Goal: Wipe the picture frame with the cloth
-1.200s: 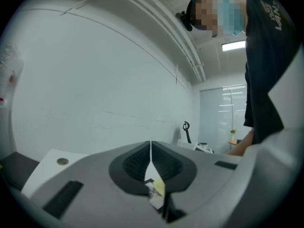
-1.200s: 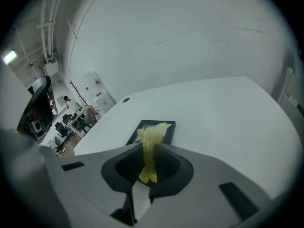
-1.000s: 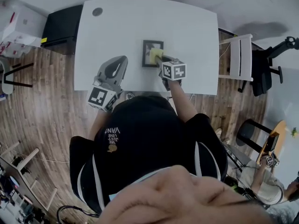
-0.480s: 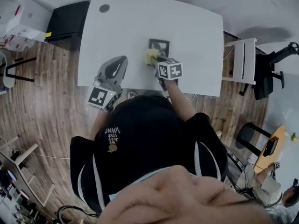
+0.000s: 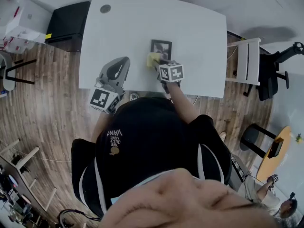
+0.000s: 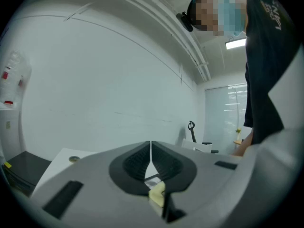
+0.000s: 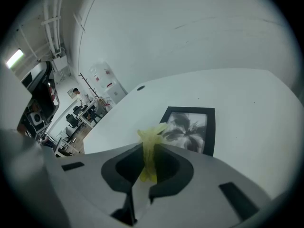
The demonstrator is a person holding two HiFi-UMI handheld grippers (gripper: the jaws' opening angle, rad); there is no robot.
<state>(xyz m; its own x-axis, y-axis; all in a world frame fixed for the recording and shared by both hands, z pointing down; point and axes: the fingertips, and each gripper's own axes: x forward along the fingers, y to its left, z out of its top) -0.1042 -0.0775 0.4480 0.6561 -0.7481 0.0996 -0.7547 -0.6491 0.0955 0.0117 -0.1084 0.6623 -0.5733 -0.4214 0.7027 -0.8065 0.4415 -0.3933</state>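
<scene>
Pinching the crumpled yellow cloth (image 7: 151, 136) in the right hand-held gripper (image 7: 149, 150), just short of the black rectangular picture frame (image 7: 190, 127) ahead. Probably wiping midway, holding the left hand-held gripper (image 6: 150, 152) closed and empty.

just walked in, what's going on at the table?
A person works at a white table with a gripper in each hand. The right gripper is shut on a yellow cloth, held at the near-left corner of a black picture frame lying flat; contact can't be confirmed. The left gripper is shut and empty, off to the left near the table's front edge.
</scene>
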